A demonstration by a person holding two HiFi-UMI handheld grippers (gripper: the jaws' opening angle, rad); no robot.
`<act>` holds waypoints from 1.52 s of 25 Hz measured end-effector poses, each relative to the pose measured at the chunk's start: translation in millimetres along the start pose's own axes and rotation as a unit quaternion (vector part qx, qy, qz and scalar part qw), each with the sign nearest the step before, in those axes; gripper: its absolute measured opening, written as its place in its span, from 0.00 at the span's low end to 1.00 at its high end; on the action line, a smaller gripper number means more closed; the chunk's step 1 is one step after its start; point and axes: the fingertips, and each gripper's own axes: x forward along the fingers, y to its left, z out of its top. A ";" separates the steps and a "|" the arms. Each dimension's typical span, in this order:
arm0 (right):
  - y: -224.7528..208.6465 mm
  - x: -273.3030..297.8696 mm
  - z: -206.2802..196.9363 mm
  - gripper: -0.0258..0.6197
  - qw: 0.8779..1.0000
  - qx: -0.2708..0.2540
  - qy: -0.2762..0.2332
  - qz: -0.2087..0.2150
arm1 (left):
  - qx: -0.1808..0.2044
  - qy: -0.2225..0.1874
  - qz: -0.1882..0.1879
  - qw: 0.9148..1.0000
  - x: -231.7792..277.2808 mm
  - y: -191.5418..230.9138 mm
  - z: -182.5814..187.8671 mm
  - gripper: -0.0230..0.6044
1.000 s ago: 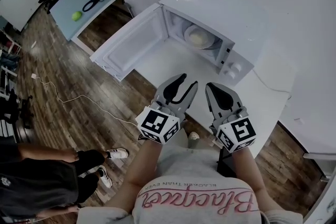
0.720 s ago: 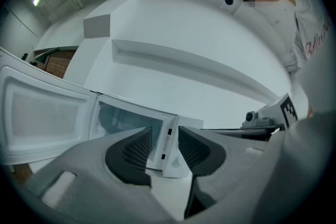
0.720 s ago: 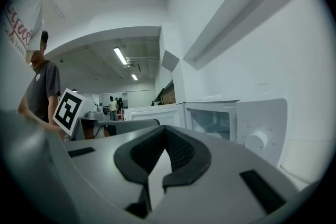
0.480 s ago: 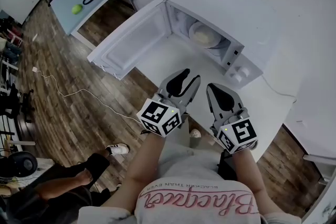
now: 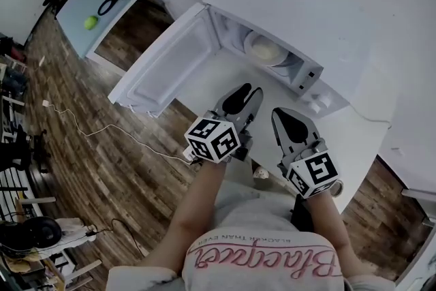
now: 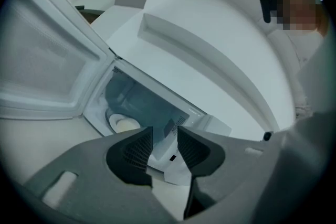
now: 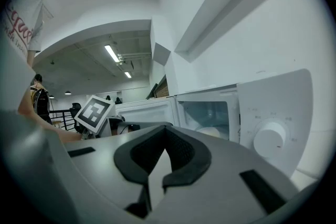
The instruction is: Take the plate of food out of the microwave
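Observation:
The white microwave (image 5: 306, 17) stands on a white counter (image 5: 218, 75) with its door (image 5: 170, 58) swung wide open to the left. Inside sits the plate of food (image 5: 266, 49), a pale round mound on a white plate (image 6: 123, 123), also visible past the right jaws as the plate (image 7: 212, 132). My left gripper (image 5: 243, 96) hovers over the counter in front of the opening, short of the cavity; its jaws (image 6: 164, 143) are closing, with nothing between them. My right gripper (image 5: 289, 120) is beside it, below the control panel, with its jaws (image 7: 165, 129) shut and empty.
The microwave's dial (image 7: 269, 139) is on the right of the cavity. A wall runs behind the microwave. At the far left stands a pale table (image 5: 102, 7) with a green ball (image 5: 90, 22). A cable (image 5: 102, 129) trails over the wooden floor.
My left gripper has moved a little forward and right, toward the microwave opening. The right gripper has barely shifted. The person at the lower left has gone out of view.

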 end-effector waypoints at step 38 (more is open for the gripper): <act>-64.4 70.6 -26.4 0.05 0.994 0.058 0.038 -0.080 | -0.300 0.129 0.132 0.936 122.0 136.3 -48.2 0.28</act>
